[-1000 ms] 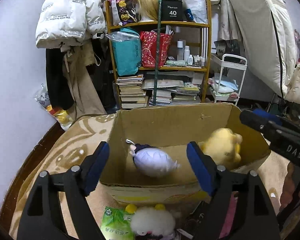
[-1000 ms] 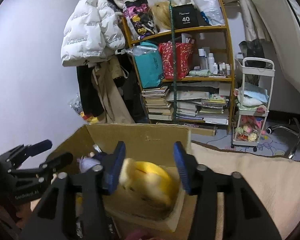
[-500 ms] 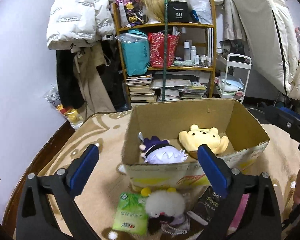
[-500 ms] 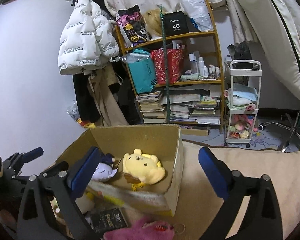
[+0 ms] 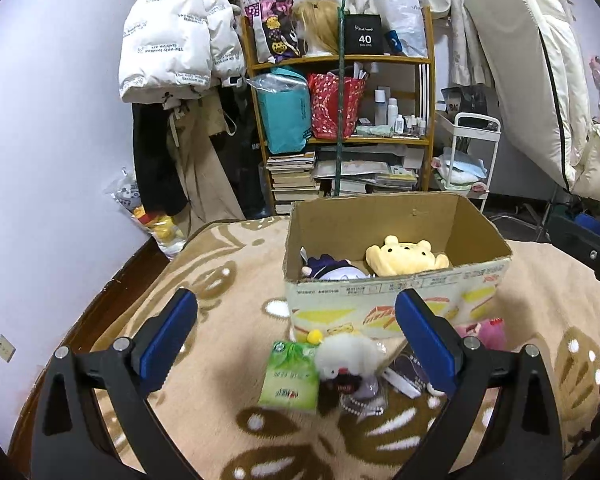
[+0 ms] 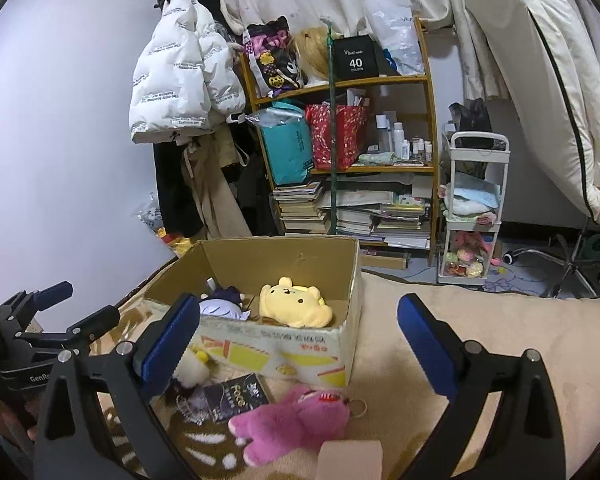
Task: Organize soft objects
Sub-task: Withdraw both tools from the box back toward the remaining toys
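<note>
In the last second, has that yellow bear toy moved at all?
Yes. The yellow bear left the right gripper, which is open now, and lies face up on the cardboard box floor beside the purple doll.

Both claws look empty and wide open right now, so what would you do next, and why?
Probably lower the right gripper onto the pink plush and close on it. It lies on the blanket just in front of the cardboard box, below those open jaws, while the yellow bear already sits inside. The left gripper is open too.
</note>
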